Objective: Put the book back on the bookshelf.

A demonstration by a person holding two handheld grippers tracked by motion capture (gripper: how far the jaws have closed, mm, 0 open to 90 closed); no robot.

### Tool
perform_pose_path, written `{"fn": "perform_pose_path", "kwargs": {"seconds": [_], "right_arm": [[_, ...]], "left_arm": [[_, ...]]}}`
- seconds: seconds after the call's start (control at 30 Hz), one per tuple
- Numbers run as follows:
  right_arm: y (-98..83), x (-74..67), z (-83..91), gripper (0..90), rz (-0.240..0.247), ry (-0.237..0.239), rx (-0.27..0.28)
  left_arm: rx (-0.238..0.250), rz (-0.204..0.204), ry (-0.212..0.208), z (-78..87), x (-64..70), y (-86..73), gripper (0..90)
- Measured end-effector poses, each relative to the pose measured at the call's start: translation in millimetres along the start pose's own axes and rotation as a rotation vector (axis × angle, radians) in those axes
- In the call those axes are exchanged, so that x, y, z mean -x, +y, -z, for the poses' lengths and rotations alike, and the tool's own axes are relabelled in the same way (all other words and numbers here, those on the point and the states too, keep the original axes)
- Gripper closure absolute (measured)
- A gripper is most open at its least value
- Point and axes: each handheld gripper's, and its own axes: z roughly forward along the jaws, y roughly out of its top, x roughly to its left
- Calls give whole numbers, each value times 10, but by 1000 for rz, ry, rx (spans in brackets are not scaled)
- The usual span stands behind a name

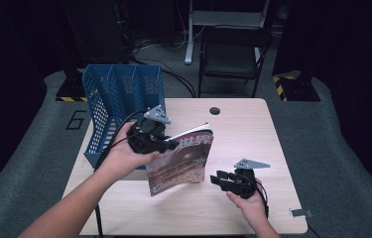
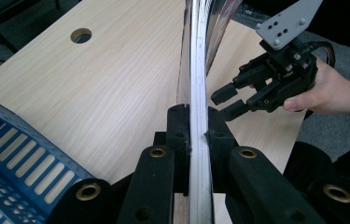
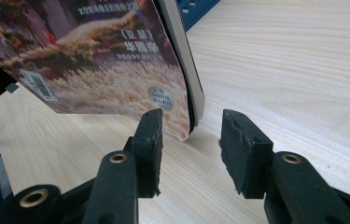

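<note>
A magazine [image 1: 181,163] with a dark reddish cover stands tilted above the wooden table [image 1: 243,129], held off its surface. My left gripper [image 1: 171,145] is shut on its upper left edge. In the left gripper view the pads [image 2: 178,128] press both sides of the thin page block [image 2: 196,70]. My right gripper [image 1: 217,179] stands open just right of the magazine's lower corner. In the right gripper view that corner [image 3: 182,116] hangs in front of the gap between the jaws [image 3: 190,135], and neither pad touches it. The right gripper [image 2: 226,100] also appears open in the left gripper view.
A blue slotted file rack [image 1: 119,94] stands at the table's back left corner, right behind my left hand. A cable hole [image 1: 215,110] sits near the far edge. A black chair [image 1: 233,54] stands beyond the table.
</note>
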Motion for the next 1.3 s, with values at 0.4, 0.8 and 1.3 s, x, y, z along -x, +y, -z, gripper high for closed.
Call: {"fn": "perform_pose_path", "kwargs": {"seconds": [0.4,0.8,1.3], "right_arm": [[-4,2,-6,587,1,0,-4],[-6,1,-6,587,-11,2,-7],[-8,14,-9,587,-12,2,-10]], "left_arm": [[9,21,29,169,-112,72,837],[38,46,48,333,-172,167,836],[53,68,73,474,-289,270,837]]}}
